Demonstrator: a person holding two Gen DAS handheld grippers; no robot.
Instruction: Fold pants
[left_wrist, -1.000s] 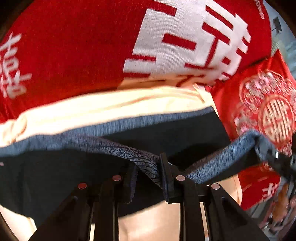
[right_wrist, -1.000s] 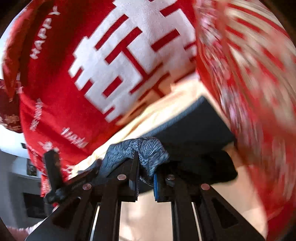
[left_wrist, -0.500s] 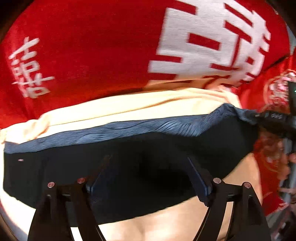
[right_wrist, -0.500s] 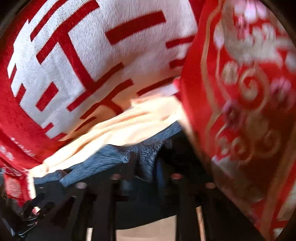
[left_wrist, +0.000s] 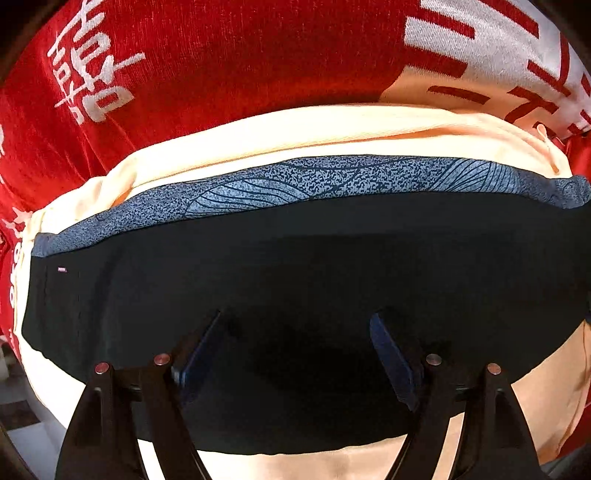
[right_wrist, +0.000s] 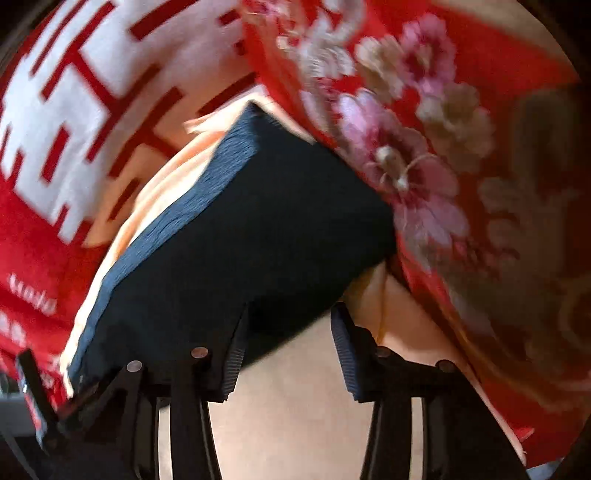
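The dark pants (left_wrist: 295, 266) lie folded flat on a cream sheet (left_wrist: 332, 129), with a grey-blue patterned waistband (left_wrist: 314, 181) along their far edge. My left gripper (left_wrist: 295, 332) points down over the middle of the fabric, open, with nothing between its fingers. In the right wrist view the pants (right_wrist: 243, 229) fill the middle as a folded dark block with a blue edge. My right gripper (right_wrist: 288, 325) hovers at their near right corner, open and holding nothing; its left finger (right_wrist: 232, 354) is over the fabric, the right finger (right_wrist: 347, 354) over the cream sheet (right_wrist: 295, 406).
A red blanket with white characters (left_wrist: 221, 55) lies beyond the pants. A red floral pillow (right_wrist: 443, 166) presses close on the right side in the right wrist view. The left gripper's dark frame (right_wrist: 33, 406) shows at the lower left of that view.
Both grippers were shut on the patterned waistband; they have let go and stand open. Both hands sank toward the bed, and the pants now lie flat.
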